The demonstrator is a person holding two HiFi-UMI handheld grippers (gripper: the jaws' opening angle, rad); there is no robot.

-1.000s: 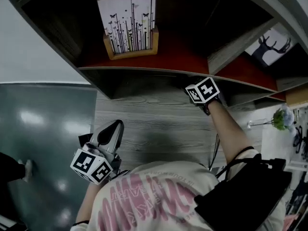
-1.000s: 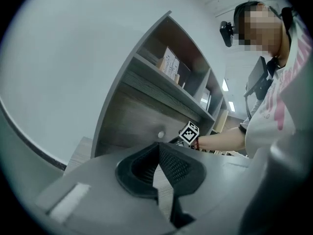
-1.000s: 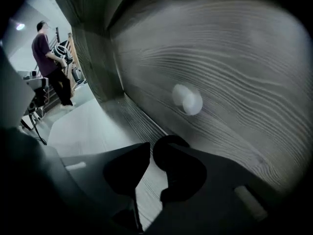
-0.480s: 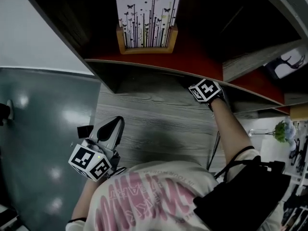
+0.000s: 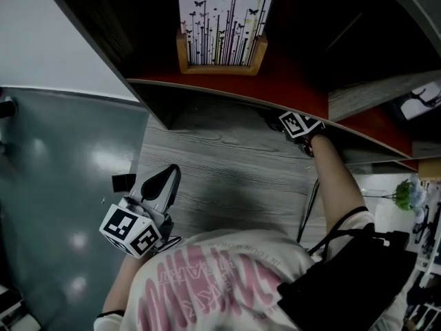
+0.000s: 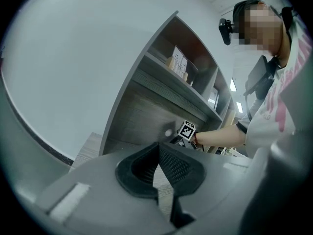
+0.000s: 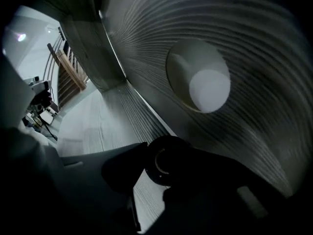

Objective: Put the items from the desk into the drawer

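"What about the right claw (image 7: 166, 156)?"
"Its jaws have just been closing. They pinch a small dark round item (image 7: 164, 169) under the shelf (image 5: 275, 81), over the grey surface (image 5: 227, 178)."
"And the left claw (image 6: 157, 153)?"
"Pressed together, empty, well apart from it."

dark round item (image 7: 164, 163), on wood-grain desk (image 7: 93, 126)

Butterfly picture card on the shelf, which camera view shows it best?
The head view: the butterfly card faces the camera, standing in its wooden holder. The left gripper view shows the card small, at an angle; the right gripper view doesn't show it.
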